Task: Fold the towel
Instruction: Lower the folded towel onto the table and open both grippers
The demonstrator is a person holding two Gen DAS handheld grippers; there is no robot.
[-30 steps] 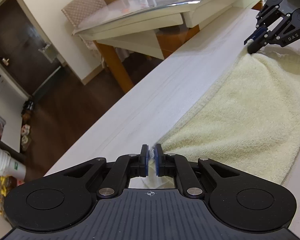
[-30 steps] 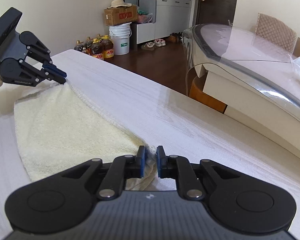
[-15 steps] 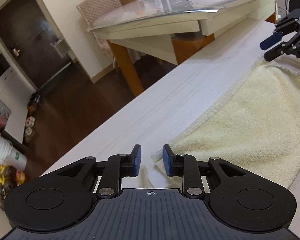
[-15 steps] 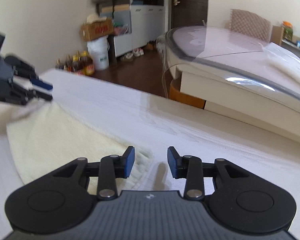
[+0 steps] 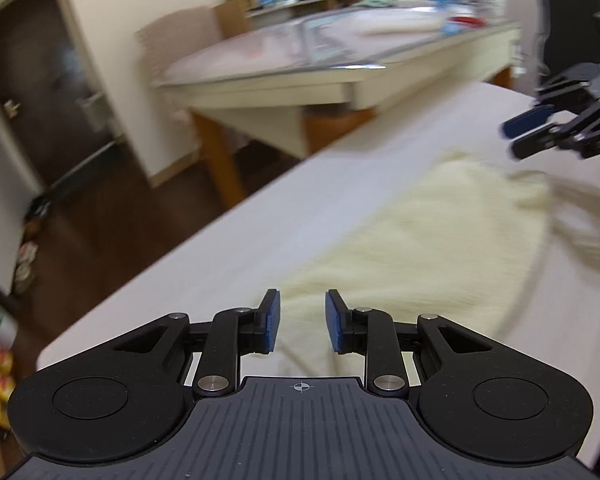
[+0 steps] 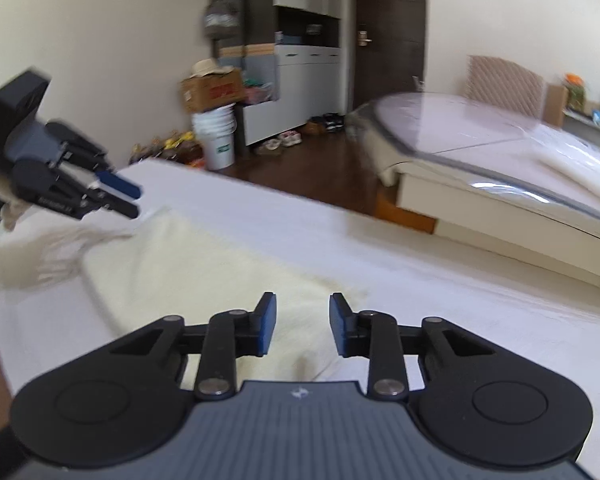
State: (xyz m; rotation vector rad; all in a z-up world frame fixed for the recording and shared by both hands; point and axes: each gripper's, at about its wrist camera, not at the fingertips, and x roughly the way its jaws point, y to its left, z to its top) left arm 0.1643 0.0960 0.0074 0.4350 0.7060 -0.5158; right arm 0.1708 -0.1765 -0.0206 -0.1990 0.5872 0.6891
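A cream towel [image 5: 432, 248] lies folded flat on the white table [image 5: 228, 252]; it also shows in the right wrist view [image 6: 204, 272]. My left gripper [image 5: 302, 320] is open and empty, raised just above one towel corner. My right gripper [image 6: 302, 323] is open and empty above the opposite corner. Each gripper shows in the other's view, the right gripper [image 5: 540, 132] and the left gripper [image 6: 116, 196], both open above the towel's far ends. Both views are motion-blurred.
A glass-topped table [image 5: 300, 64] with clutter stands beyond the table edge; it also shows in the right wrist view [image 6: 500, 168]. A white bucket [image 6: 216, 140], a cardboard box [image 6: 212, 88] and bottles sit on the dark wood floor [image 5: 100, 224].
Both grippers opened and let go of the towel corners, then lifted up and back. The towel now lies flat on the table.
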